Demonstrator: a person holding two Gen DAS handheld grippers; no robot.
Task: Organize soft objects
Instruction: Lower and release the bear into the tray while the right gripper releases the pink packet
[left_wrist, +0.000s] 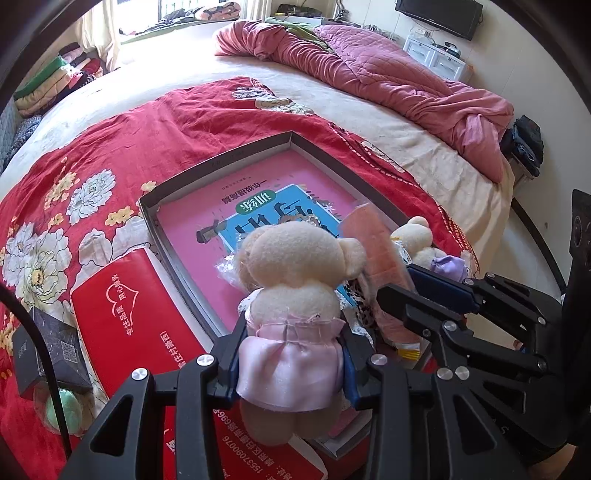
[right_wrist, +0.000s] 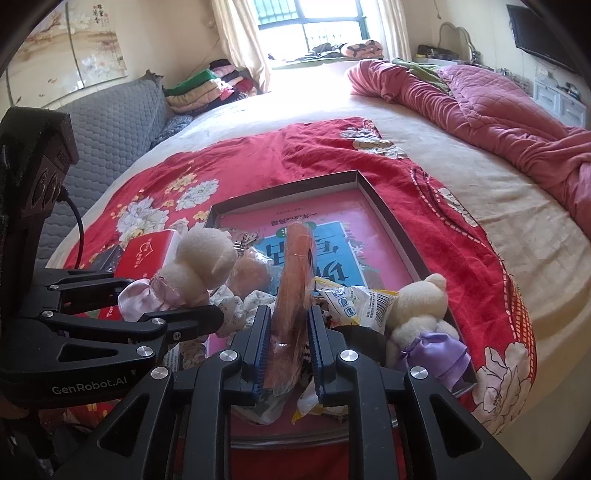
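**Two grippers, two soft catches above a box on the bed**

The left gripper (left_wrist: 291, 363) clamps a cream teddy bear in a pink dress (left_wrist: 295, 295) at the waist, its jaws pressed into the fabric, holding the toy upright over the near edge of a shallow cardboard box (left_wrist: 221, 155). The right gripper (right_wrist: 290, 350) squeezes an orange, plastic-wrapped soft roll (right_wrist: 295, 280) between its blue pads. A second bear in a purple dress (right_wrist: 424, 317) sits at the box's right corner beside a snack packet (right_wrist: 365, 302). The box rests on a red floral blanket (left_wrist: 147, 125), with a red booklet (left_wrist: 125, 310) just left of it.
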